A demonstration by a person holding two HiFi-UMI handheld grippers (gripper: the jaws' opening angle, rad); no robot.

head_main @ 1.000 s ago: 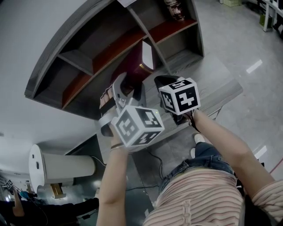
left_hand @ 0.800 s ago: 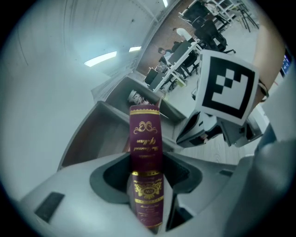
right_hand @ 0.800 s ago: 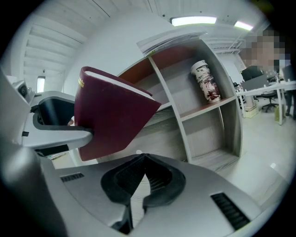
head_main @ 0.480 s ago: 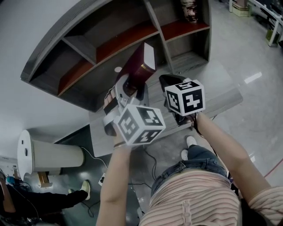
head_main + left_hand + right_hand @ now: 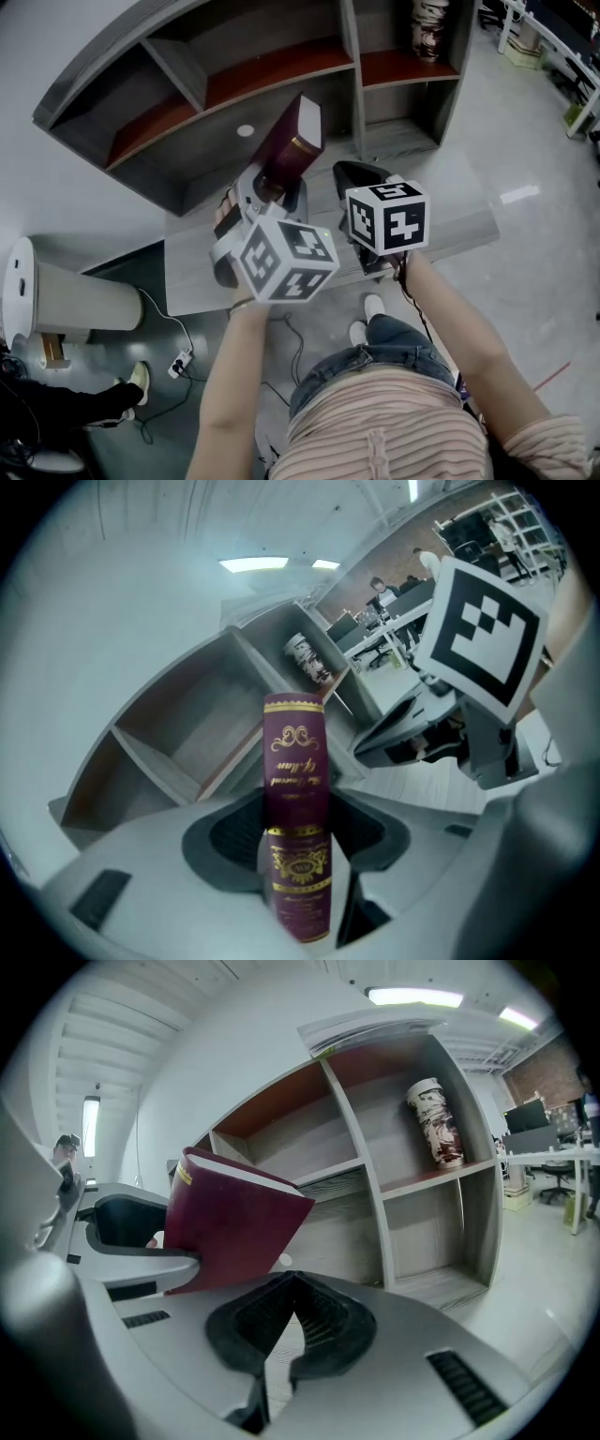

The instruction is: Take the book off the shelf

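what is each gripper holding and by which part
The left gripper clamps the maroon book by the lower end of its spine; the right gripper holds nothing.

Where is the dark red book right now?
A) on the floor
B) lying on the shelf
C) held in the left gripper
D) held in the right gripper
C: the left gripper has its jaws closed on the book, out in front of the shelf.

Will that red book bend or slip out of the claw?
Probably stiff: the book stands straight above the left claw, which pinches its lower end. It might tilt or slip, since most of it sticks out unsupported.
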